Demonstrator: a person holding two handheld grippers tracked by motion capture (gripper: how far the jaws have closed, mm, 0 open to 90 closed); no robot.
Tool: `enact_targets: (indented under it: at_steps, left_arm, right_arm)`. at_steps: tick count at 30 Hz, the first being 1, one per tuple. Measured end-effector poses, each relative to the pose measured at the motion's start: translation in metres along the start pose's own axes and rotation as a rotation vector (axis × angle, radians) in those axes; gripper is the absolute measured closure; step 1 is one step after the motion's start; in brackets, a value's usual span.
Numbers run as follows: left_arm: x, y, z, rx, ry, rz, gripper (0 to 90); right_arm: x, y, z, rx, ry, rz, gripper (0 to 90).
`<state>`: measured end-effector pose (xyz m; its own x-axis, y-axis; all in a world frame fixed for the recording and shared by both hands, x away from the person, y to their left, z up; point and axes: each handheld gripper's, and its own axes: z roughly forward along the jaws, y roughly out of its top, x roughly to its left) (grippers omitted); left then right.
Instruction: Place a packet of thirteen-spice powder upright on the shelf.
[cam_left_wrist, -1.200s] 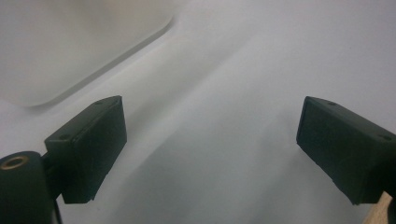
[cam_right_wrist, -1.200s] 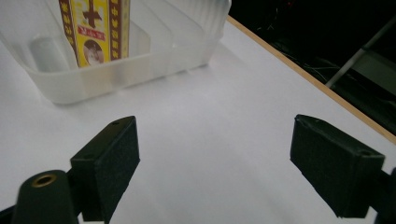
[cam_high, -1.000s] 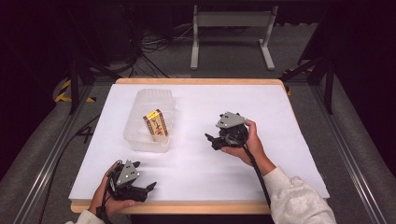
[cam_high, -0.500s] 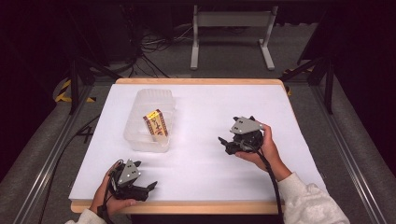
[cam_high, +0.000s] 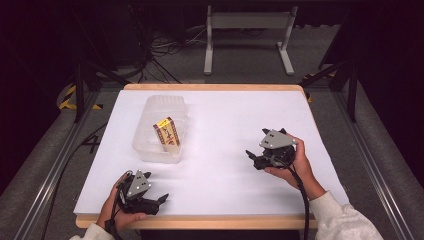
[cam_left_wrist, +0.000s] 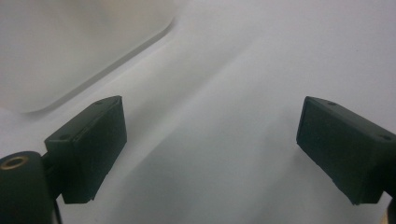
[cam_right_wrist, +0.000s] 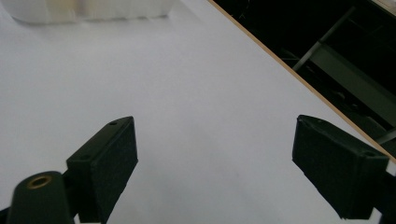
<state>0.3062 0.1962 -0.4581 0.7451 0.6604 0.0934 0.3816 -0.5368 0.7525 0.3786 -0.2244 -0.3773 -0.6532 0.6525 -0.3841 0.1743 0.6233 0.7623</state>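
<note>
2 tongs, the left tongs (cam_high: 161, 200) at the bottom left and the right tongs (cam_high: 251, 159) at the middle right, are both wide apart, holding nothing. A box (cam_high: 168, 132) leans in the clear tub (cam_high: 150, 150) on the worktop (cam_high: 225, 125). A rough grab could tip it.

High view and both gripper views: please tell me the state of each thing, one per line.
Clear plastic container: lidless, upright on the white table cover.
Small yellow and brown box: inside the container, leaning tilted.
Left gripper: jaws wide apart, nothing held, low over the table's near edge.
Right gripper: jaws wide apart, nothing held.
White table cover: flat.
</note>
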Motion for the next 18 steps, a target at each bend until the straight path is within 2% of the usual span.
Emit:
enact_targets:
  at_steps: [18]
  left_arm:
    - [0.0, 0.001, 0.0, 0.002, 0.001, 0.002, 9.2]
  right_arm:
    - [-0.003, -0.03, -0.028, 0.02, -0.038, -0.031, 13.6]
